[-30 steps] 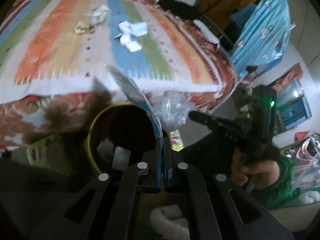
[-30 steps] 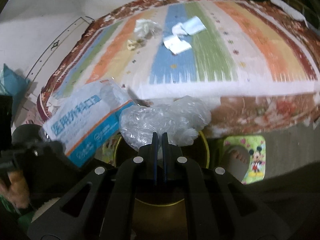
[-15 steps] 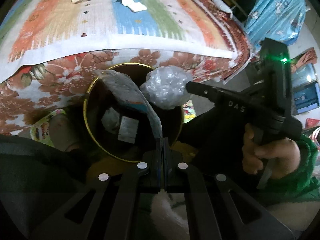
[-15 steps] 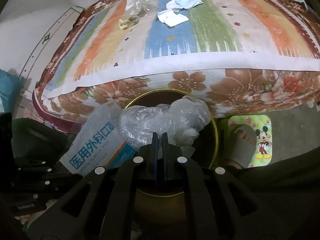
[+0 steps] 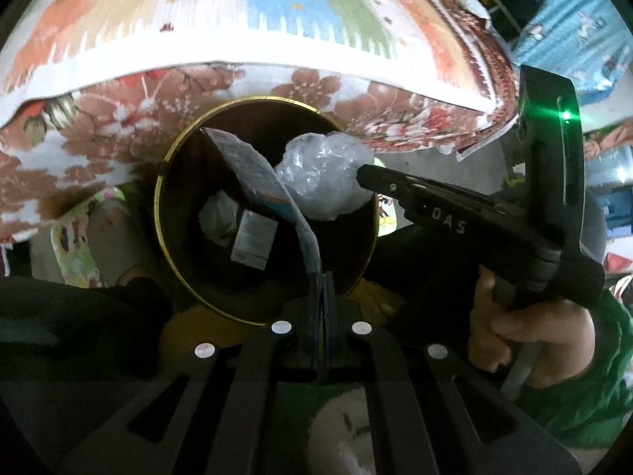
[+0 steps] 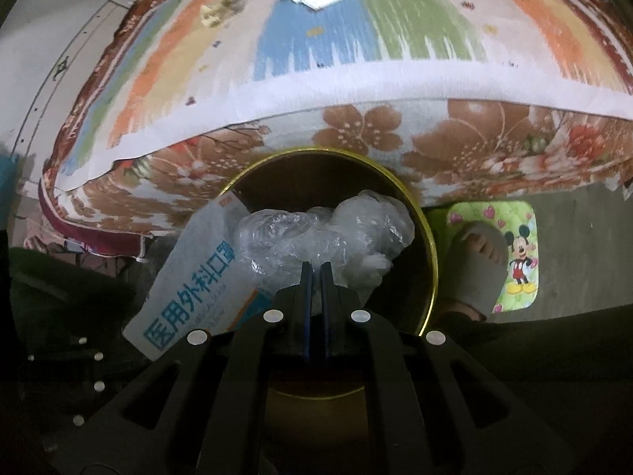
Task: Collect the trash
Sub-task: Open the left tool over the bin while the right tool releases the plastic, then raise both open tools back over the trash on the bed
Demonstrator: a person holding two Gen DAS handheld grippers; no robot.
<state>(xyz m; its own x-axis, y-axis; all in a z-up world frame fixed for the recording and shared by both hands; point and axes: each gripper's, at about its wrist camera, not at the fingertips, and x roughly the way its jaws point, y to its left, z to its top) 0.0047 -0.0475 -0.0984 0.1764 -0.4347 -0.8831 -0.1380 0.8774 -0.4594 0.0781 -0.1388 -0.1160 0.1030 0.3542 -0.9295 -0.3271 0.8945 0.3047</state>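
The flat white and blue plastic packet (image 6: 194, 277) has big blue Chinese words on it: 医用外科口罩. Smaller print under them is too tiny to read. The black arm of the right gripper (image 5: 366, 174) has pale letters that look like "DAS" on its side. The green floor mat (image 6: 510, 253) shows a Mickey Mouse picture. The small label inside the round gold-rimmed bin (image 5: 158, 213) is too blurry to read.

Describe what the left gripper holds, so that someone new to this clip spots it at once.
Find the round gold-rimmed bin on the floor below the striped bedspread. Two pieces of trash hang over its mouth. The left gripper pinches the flat white mask packet printed with blue Chinese characters, beside the crumpled clear plastic in the right gripper.
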